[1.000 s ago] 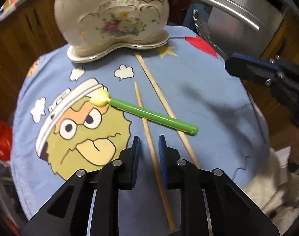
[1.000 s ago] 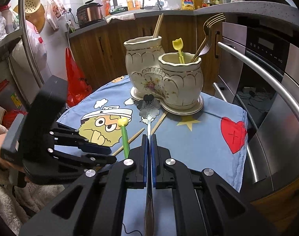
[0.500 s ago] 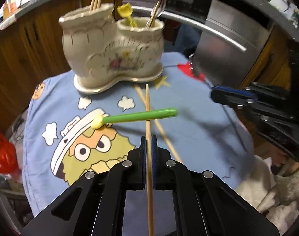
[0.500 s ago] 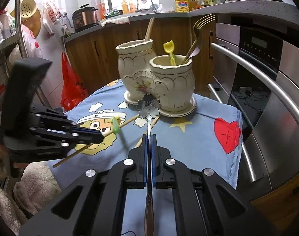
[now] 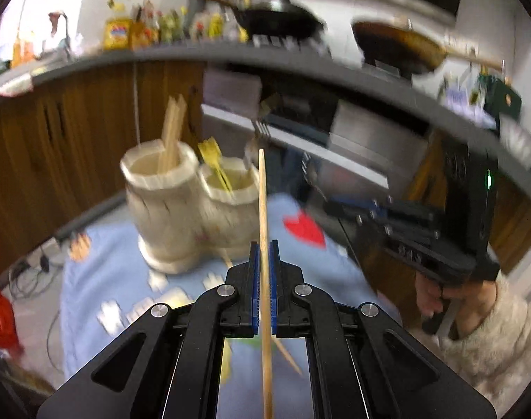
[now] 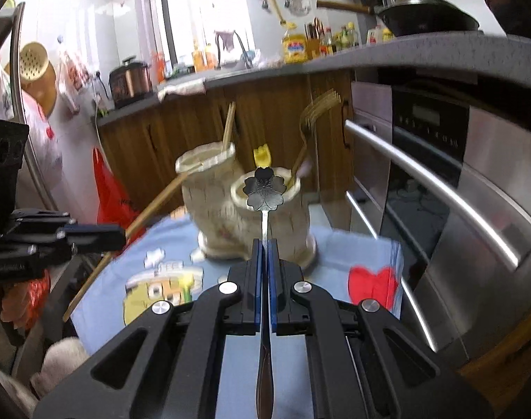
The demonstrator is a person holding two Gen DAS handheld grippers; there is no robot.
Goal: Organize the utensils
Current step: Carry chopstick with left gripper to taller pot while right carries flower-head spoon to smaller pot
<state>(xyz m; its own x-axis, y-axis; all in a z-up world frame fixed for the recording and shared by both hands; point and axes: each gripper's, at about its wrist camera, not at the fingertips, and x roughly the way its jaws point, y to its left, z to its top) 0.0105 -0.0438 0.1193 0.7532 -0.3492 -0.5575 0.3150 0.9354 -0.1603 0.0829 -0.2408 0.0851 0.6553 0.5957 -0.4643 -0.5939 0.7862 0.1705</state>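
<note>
My left gripper (image 5: 264,246) is shut on a wooden chopstick (image 5: 263,202), held above the blue cartoon cloth (image 5: 101,279) and pointing toward the cream two-cup ceramic holder (image 5: 181,216). That holder has chopsticks (image 5: 171,136) in its left cup and a yellow utensil (image 5: 213,160) in its right cup. My right gripper (image 6: 264,244) is shut on a metal spoon with a flower-shaped end (image 6: 264,192), raised in front of the holder (image 6: 227,209). In the right wrist view the left gripper (image 6: 90,235) shows at the left with its chopstick (image 6: 153,202). Another chopstick (image 5: 286,352) lies on the cloth.
A steel oven front with a long bar handle (image 6: 436,185) stands right of the table. Wooden cabinets (image 6: 181,129) and a grey counter with bottles lie behind. A red bag (image 6: 108,188) hangs at the left. A person's hand in a fluffy cream sleeve (image 5: 485,324) holds the right gripper.
The left gripper closed on a chopstick lying on the cloth and lifted it, tipping up toward the holder. The right gripper rose a little with the spoon still held.
</note>
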